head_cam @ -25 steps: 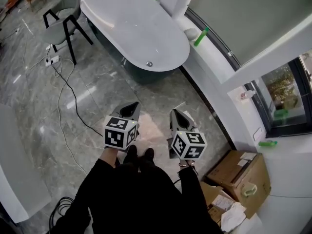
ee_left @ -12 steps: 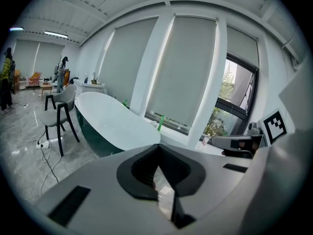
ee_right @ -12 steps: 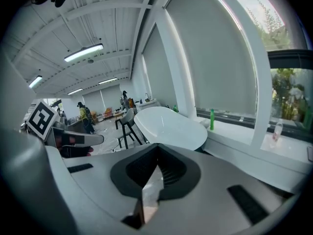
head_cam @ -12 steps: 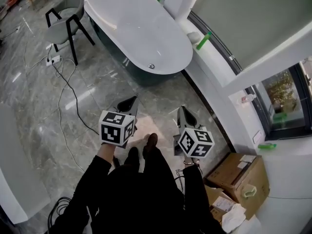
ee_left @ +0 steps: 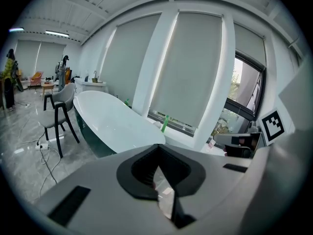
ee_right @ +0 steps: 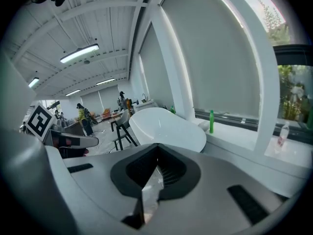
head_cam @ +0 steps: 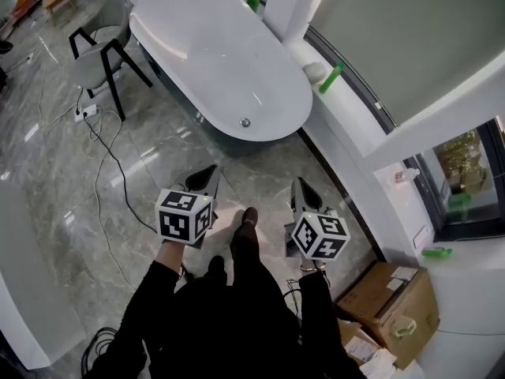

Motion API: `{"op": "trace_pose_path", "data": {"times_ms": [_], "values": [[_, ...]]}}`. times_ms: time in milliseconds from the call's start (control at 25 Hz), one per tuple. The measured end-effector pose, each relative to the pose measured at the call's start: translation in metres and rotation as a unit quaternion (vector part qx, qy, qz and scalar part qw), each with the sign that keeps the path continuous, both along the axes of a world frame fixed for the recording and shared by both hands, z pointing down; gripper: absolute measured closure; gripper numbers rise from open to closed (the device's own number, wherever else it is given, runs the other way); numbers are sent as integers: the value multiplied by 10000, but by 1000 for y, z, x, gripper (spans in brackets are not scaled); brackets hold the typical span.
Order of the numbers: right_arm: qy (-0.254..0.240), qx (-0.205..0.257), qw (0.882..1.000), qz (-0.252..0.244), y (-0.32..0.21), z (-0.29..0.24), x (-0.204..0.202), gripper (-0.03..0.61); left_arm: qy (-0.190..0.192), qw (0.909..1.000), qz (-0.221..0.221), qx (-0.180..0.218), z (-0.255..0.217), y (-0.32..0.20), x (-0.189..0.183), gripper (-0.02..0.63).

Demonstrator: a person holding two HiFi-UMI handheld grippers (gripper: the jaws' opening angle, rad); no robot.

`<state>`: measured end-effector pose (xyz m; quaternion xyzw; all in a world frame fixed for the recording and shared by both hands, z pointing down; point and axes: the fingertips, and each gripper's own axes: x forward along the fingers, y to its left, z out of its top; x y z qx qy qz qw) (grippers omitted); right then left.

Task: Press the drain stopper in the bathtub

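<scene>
The white oval bathtub (head_cam: 213, 50) stands ahead on the marble floor, with its small round metal drain stopper (head_cam: 245, 122) low at its near end. My left gripper (head_cam: 208, 172) and right gripper (head_cam: 300, 186) are held side by side over the floor, well short of the tub. Both point toward it, and both have their jaws closed to a point with nothing in them. The tub shows past the left gripper (ee_left: 157, 148) as a long white tub (ee_left: 110, 124). Past the right gripper (ee_right: 156, 148) the tub (ee_right: 164, 124) sits farther off. The stopper is not visible in either gripper view.
A grey chair (head_cam: 99, 42) stands left of the tub, and a black cable (head_cam: 99, 160) trails across the floor. A white window ledge (head_cam: 355, 125) with a green bottle (head_cam: 331, 77) runs along the right. A cardboard box (head_cam: 387, 310) sits at the lower right. People stand far off (ee_right: 80, 116).
The person has stepped toward the bathtub, one foot coming forward between the grippers. The tub and its drain sit lower and nearer in the head view. Both grippers stay shut.
</scene>
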<state>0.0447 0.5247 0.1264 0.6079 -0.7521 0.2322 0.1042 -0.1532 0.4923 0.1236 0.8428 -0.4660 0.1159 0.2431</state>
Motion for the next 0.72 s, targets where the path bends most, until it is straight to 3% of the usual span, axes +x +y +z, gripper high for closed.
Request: {"op": "trace_pose_path", "data": {"times_ms": [360,720], "values": [[29,-313,9992,-237,-103,26,50,577,-142,9994,-258,-208,14,-104,32,607],[41,-498,9963,-701,-178,42,65,577,-406,9973,-483,-386,30,-176,65,606]]}}
